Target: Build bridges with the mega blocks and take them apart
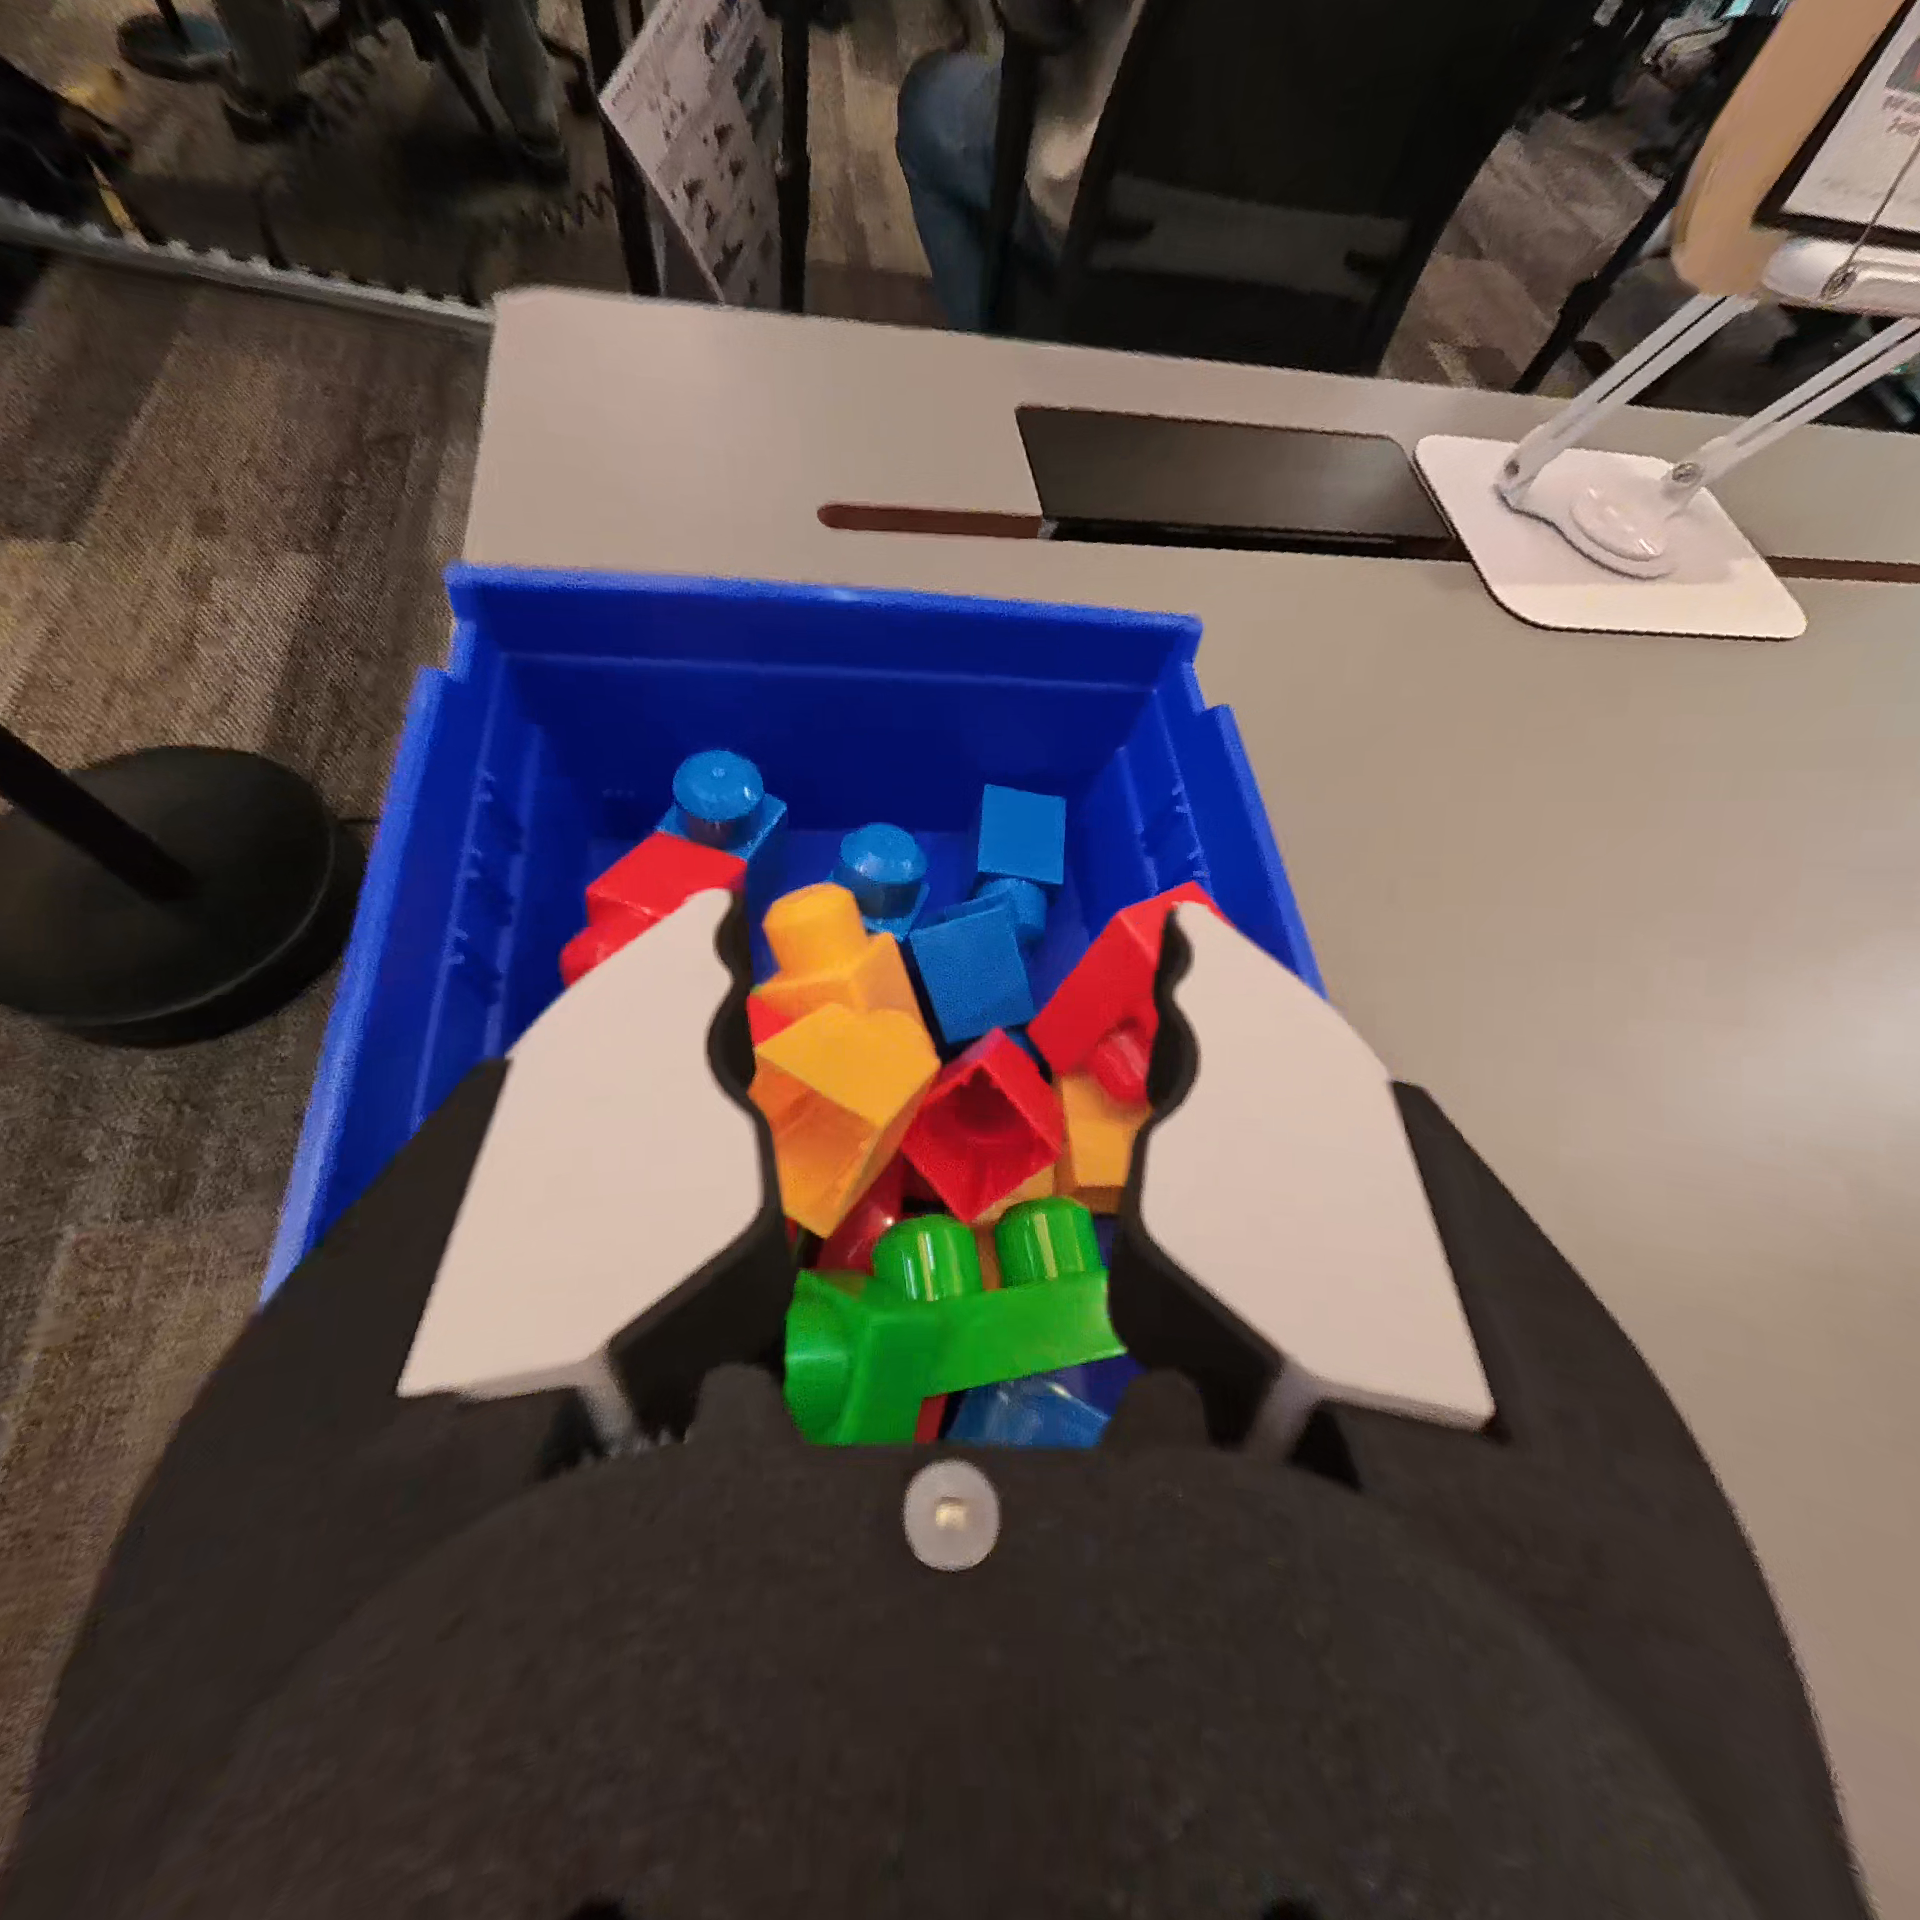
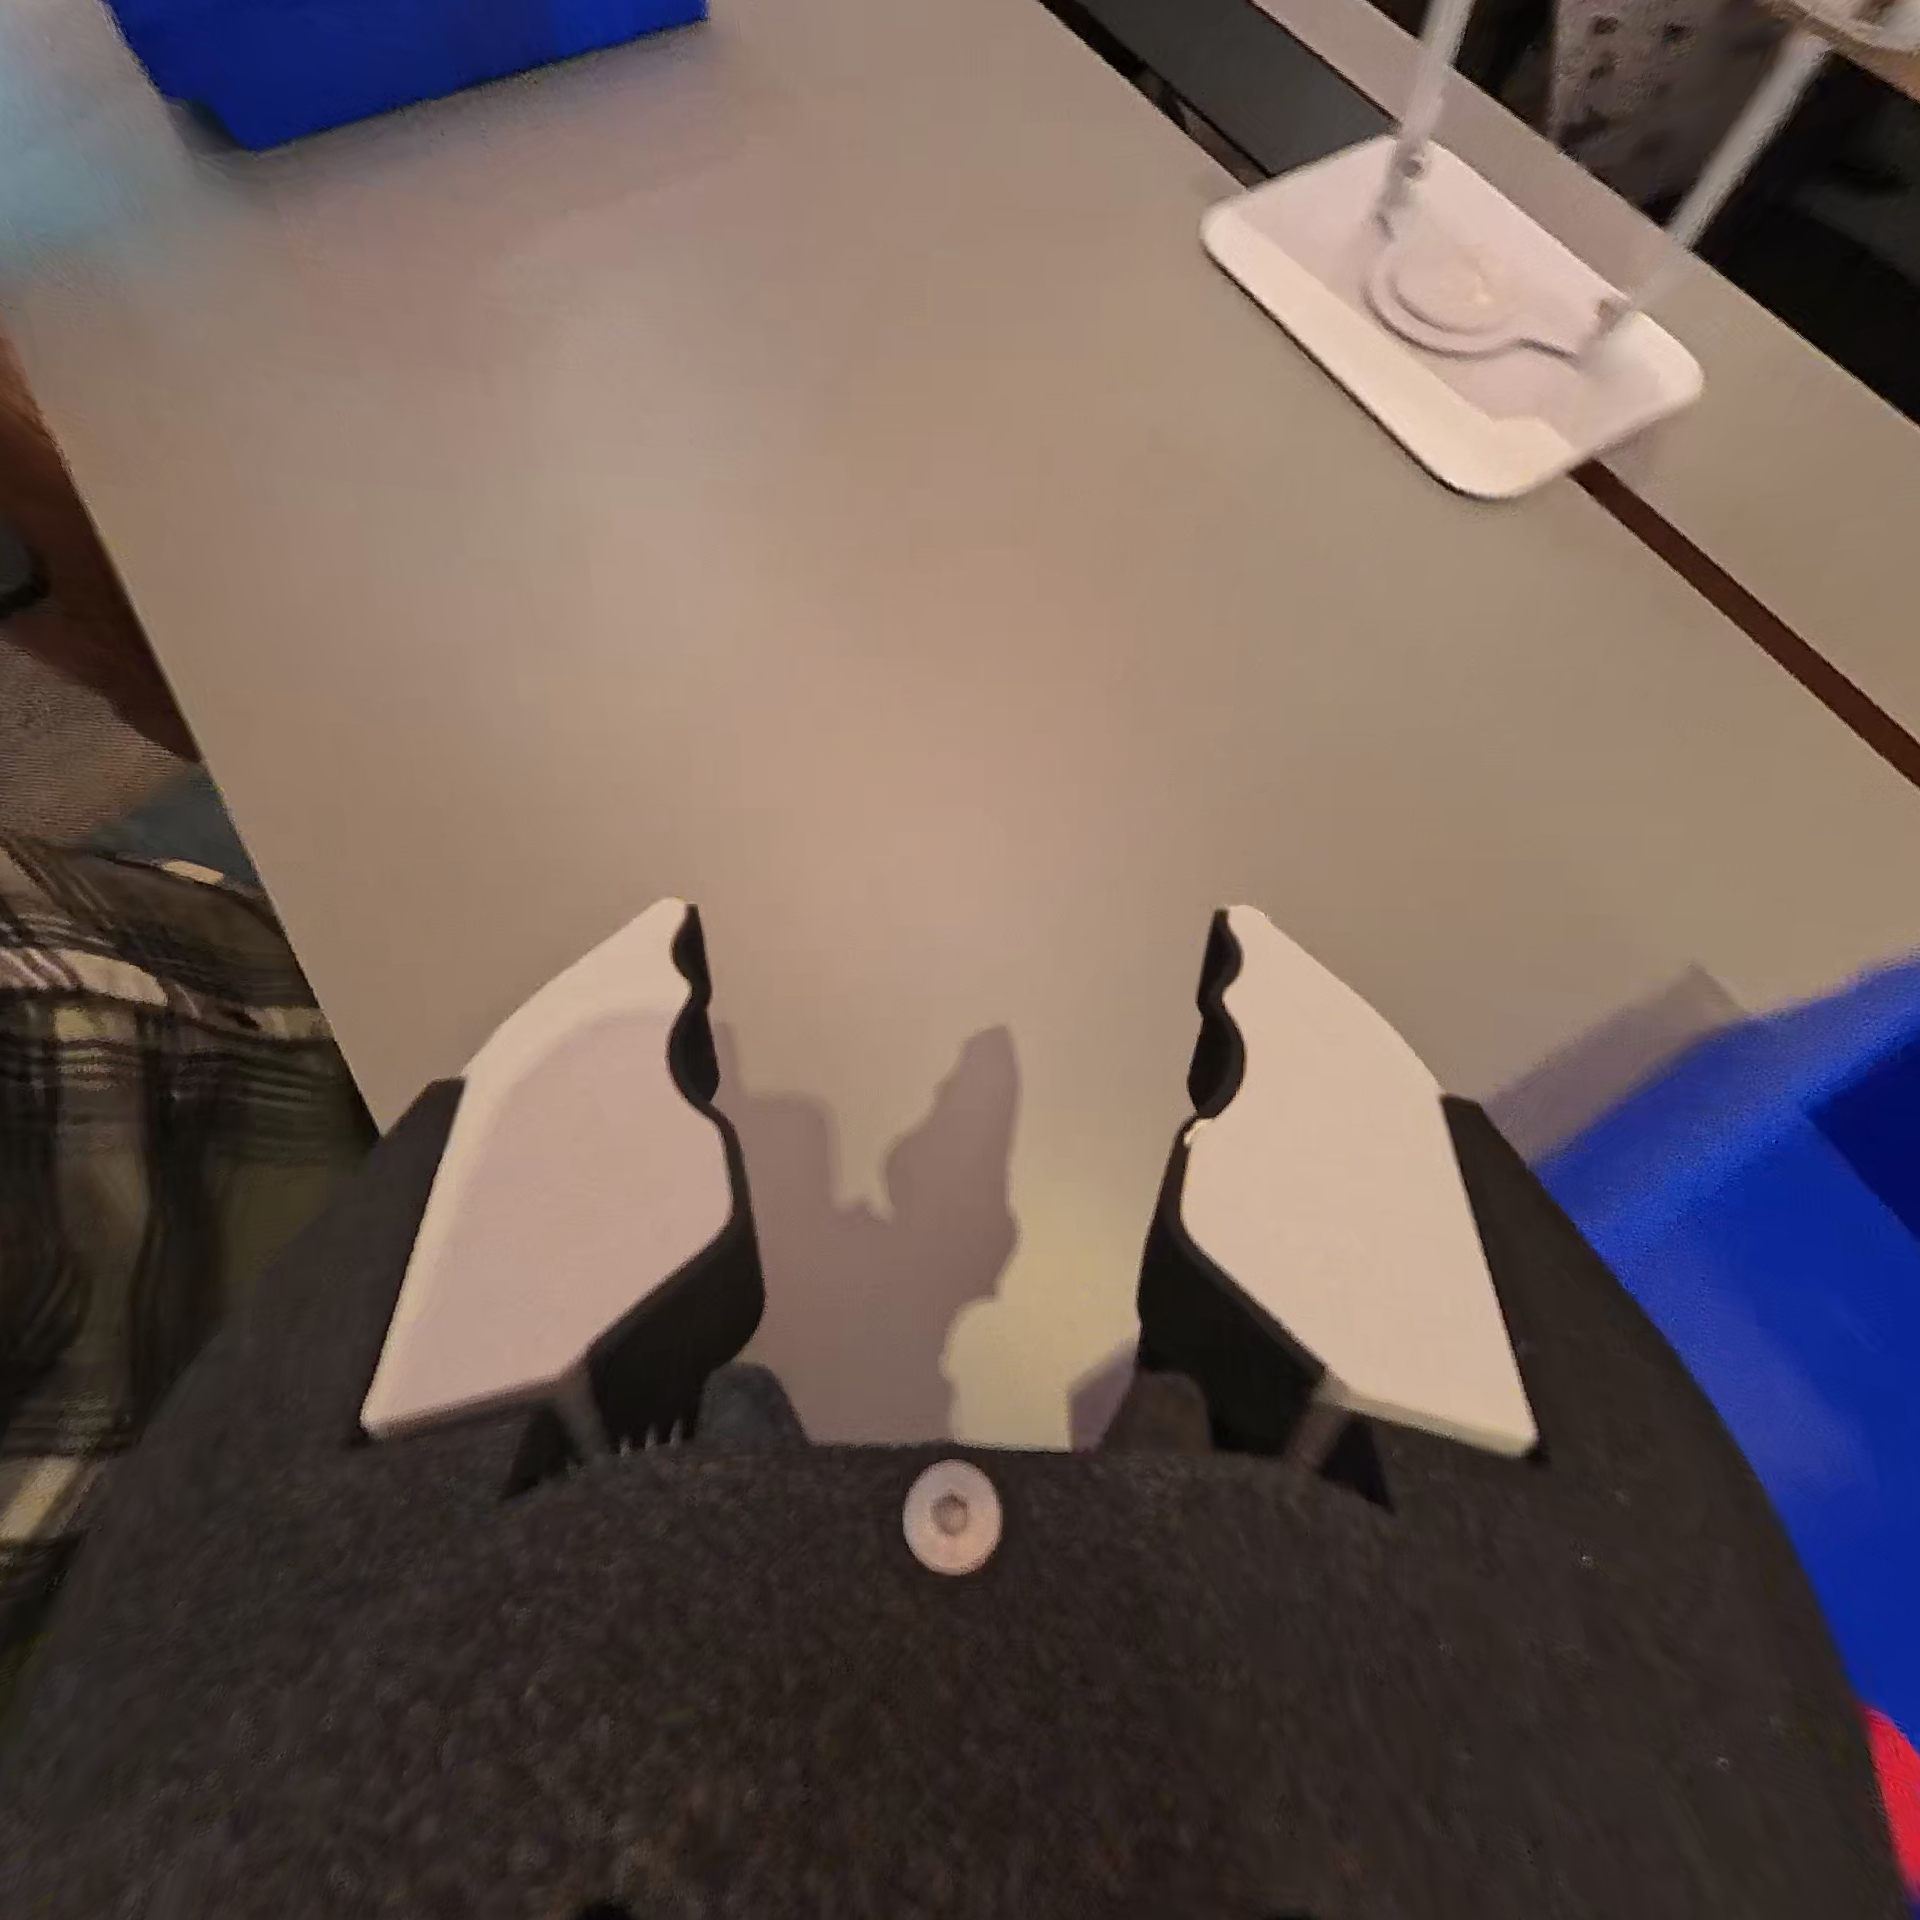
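Blue bin (image 1: 623, 707) holds the jumbled mega blocks (image 1: 862, 1081) beneath the left gripper (image 1: 951, 935), whose jaws gape empty, so I'd pinch the orange block at twelve o'clock squarely, while the right gripper (image 2: 951, 925) gapes empty over bare table (image 2: 831, 520).

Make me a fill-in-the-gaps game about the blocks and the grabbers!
1. The blocks lie piled in a ____ bin.
2. The left gripper hovers over them with its jaws ____.
3. The two-stud block nearest the camera is ____.
4. The right gripper holds ____.

Missing words: blue; open; green; nothing
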{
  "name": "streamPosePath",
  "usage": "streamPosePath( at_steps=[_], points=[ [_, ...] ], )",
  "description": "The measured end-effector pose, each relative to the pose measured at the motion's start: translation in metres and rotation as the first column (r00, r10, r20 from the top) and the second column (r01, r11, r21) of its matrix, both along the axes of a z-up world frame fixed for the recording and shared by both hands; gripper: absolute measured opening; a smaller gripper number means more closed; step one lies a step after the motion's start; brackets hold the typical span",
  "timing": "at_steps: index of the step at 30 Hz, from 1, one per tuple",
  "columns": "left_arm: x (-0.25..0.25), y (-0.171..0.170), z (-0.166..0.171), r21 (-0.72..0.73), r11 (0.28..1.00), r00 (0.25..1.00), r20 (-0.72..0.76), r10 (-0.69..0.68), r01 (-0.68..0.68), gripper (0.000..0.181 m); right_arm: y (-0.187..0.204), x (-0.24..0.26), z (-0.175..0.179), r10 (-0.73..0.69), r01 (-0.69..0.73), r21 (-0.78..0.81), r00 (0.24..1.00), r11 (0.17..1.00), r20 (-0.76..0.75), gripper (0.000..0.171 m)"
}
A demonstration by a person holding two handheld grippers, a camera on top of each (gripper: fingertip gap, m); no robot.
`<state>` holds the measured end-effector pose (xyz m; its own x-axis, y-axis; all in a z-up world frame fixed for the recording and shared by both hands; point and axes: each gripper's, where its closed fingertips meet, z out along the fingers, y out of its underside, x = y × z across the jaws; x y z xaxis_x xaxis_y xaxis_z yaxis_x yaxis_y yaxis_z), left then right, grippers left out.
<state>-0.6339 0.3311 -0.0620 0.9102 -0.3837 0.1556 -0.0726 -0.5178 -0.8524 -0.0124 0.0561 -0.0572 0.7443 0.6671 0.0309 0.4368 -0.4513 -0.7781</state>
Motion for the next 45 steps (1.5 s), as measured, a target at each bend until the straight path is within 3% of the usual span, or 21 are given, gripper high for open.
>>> streamPosePath(
  at_steps=[4, 8, 11, 13, 17, 21, 25, 29, 34, 36, 39, 45],
  points=[
    [0.032, -0.016, 0.046, 0.149, 0.988, 0.998, -0.05, -0.043, 0.05, 0.089, -0.016, 0.079, 0.012, -0.097, 0.098, 0.003, 0.98, 0.995, 0.176, 0.089],
    [0.105, -0.054, 0.087, 0.26, 0.943, 0.977, -0.08, -0.195, 0.21, 0.09, -0.023, 0.164, 0.015, -0.111, 0.143, -0.042, 0.895, 0.989, 0.432, 0.088],
    [0.172, -0.091, 0.098, 0.3, 0.886, 0.935, -0.083, -0.345, 0.354, 0.089, -0.025, 0.215, 0.005, -0.035, 0.146, -0.153, 0.824, 0.977, 0.566, 0.082],
    [0.213, -0.115, 0.093, 0.303, 0.849, 0.898, -0.063, -0.435, 0.432, 0.089, -0.023, 0.243, -0.008, -0.026, 0.23, -0.257, 0.79, 0.939, 0.613, 0.076],
    [0.279, -0.16, 0.067, 0.258, 0.774, 0.803, -0.009, -0.596, 0.578, 0.09, -0.017, 0.262, -0.041, -0.062, 0.364, -0.455, 0.831, 0.813, 0.553, 0.067],
    [0.308, -0.186, 0.048, 0.226, 0.727, 0.74, 0.041, -0.672, 0.648, 0.09, 0.001, 0.264, -0.071, -0.24, 0.458, -0.574, 0.877, 0.679, 0.416, 0.064],
    [0.31, -0.195, 0.046, 0.217, 0.712, 0.719, 0.062, -0.693, 0.668, 0.089, 0.011, 0.273, -0.096, -0.402, 0.555, -0.627, 0.831, 0.547, 0.385, 0.067],
    [0.303, -0.196, 0.051, 0.218, 0.713, 0.723, 0.045, -0.689, 0.666, 0.087, 0.008, 0.294, -0.111, -0.479, 0.678, -0.588, 0.732, 0.441, 0.485, 0.069],
    [0.299, -0.197, 0.054, 0.232, 0.713, 0.724, 0.052, -0.688, 0.661, 0.086, 0.001, 0.284, -0.13, -0.477, 0.662, -0.655, 0.737, 0.365, 0.479, 0.066],
    [0.299, -0.197, 0.053, 0.233, 0.713, 0.722, 0.06, -0.69, 0.662, 0.086, 0.004, 0.274, -0.132, -0.463, 0.632, -0.676, 0.761, 0.378, 0.453, 0.069],
    [0.3, -0.199, 0.051, 0.225, 0.709, 0.713, 0.077, -0.697, 0.668, 0.086, 0.021, 0.232, -0.118, -0.471, 0.455, -0.767, 0.852, 0.452, 0.228, 0.052],
    [0.301, -0.202, 0.052, 0.224, 0.702, 0.706, 0.077, -0.704, 0.676, 0.086, 0.036, 0.224, -0.086, -0.382, 0.406, -0.694, 0.902, 0.594, 0.201, 0.062]
  ],
)
